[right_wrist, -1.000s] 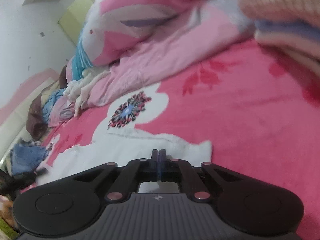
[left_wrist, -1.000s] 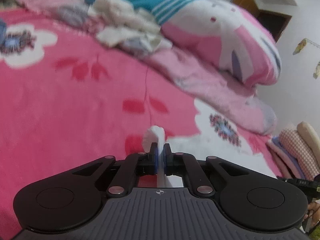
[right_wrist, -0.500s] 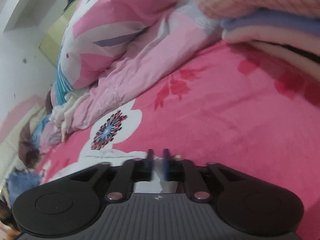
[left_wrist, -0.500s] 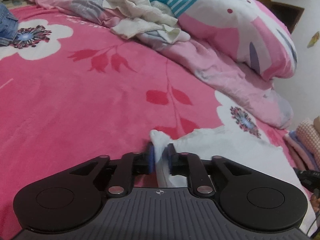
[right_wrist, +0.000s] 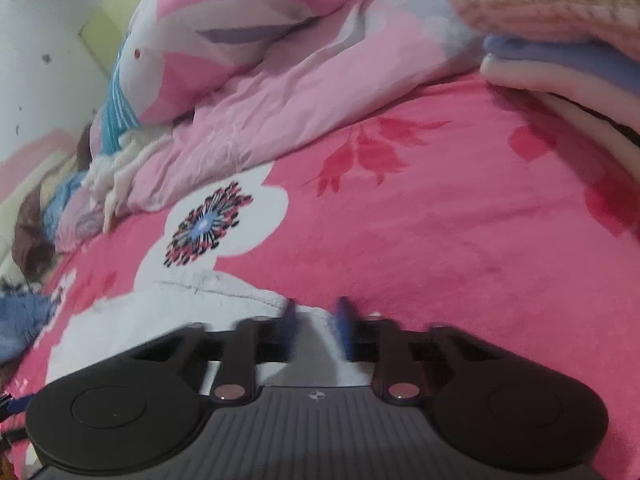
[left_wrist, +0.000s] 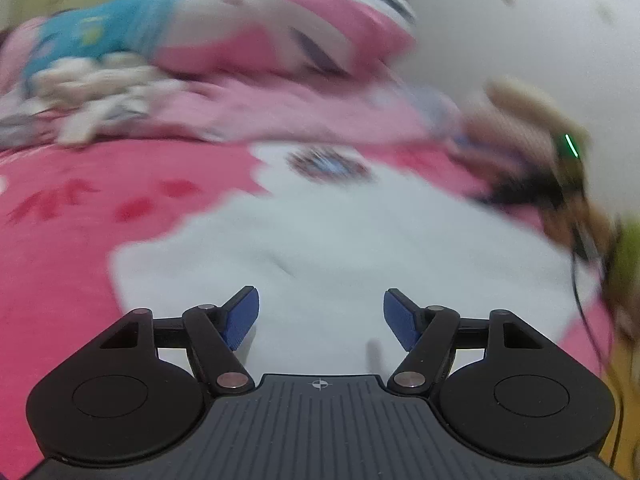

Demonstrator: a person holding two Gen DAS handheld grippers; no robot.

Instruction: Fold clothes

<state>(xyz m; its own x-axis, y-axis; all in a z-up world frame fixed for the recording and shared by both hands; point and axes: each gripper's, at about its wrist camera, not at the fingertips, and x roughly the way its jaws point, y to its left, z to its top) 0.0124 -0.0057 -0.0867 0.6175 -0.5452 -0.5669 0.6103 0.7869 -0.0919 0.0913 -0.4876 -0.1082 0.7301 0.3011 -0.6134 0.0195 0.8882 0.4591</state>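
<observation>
Currently hovering both grippers, jaws open, gripping nothing, over white garment (left_wrist: 340, 248) lying on bed (right_wrist: 460, 208).
Left gripper (left_wrist: 321, 314), right gripper (right_wrist: 316, 316); folded stack (right_wrist: 560, 52) is sitting nearby, fold stage unclear.

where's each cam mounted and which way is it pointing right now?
Left wrist: on the left claw, low over the white garment, facing the pillows; own open fingers show, plus a blurred shape at right edge.
Right wrist: on the right claw, at the garment's edge, facing the pink blanket and folded stack; own parted fingers show.
Shared: garment, blanket, flower print, pillows.
</observation>
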